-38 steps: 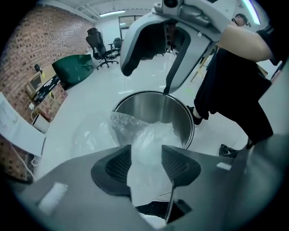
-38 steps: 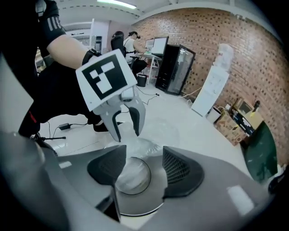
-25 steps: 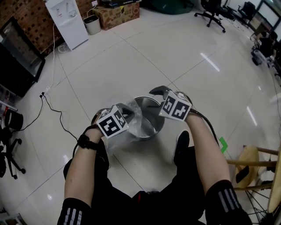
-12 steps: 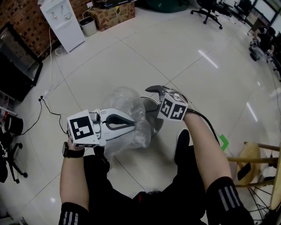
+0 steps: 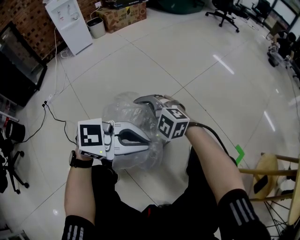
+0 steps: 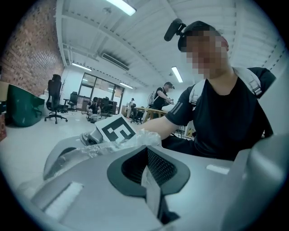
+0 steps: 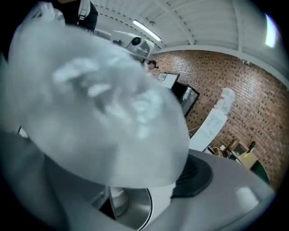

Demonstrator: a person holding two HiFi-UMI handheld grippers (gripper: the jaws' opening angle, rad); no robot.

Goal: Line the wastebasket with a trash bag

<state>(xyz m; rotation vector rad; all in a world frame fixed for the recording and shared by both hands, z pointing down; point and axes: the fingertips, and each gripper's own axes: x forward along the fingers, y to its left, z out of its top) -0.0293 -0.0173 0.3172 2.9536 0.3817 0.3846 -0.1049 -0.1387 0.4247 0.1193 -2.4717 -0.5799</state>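
Note:
A clear trash bag [image 5: 125,110] billows above the steel wastebasket and hides nearly all of it in the head view. My left gripper [image 5: 148,142] points right, roughly level, and is shut on a thin fold of the bag [image 6: 151,187]. My right gripper [image 5: 146,106] reaches in from the right with its jaws wide open, the puffed bag [image 7: 99,103] bulging between them without being pinched. Below the bag, the right gripper view catches the shiny rim of the wastebasket [image 7: 135,212]. The right gripper's marker cube [image 6: 117,130] shows behind crumpled plastic in the left gripper view.
I crouch on a pale tiled floor [image 5: 197,56]. A white water dispenser [image 5: 70,23], a small bin [image 5: 97,26] and a cardboard box [image 5: 124,14] stand at the back. A cable [image 5: 56,117] trails at left, and a wooden stool [image 5: 274,173] stands at right.
My left gripper rose from the basket and swung left, pulling the bag up so it puffs over the basket. My right gripper opened and moved left to the bag.

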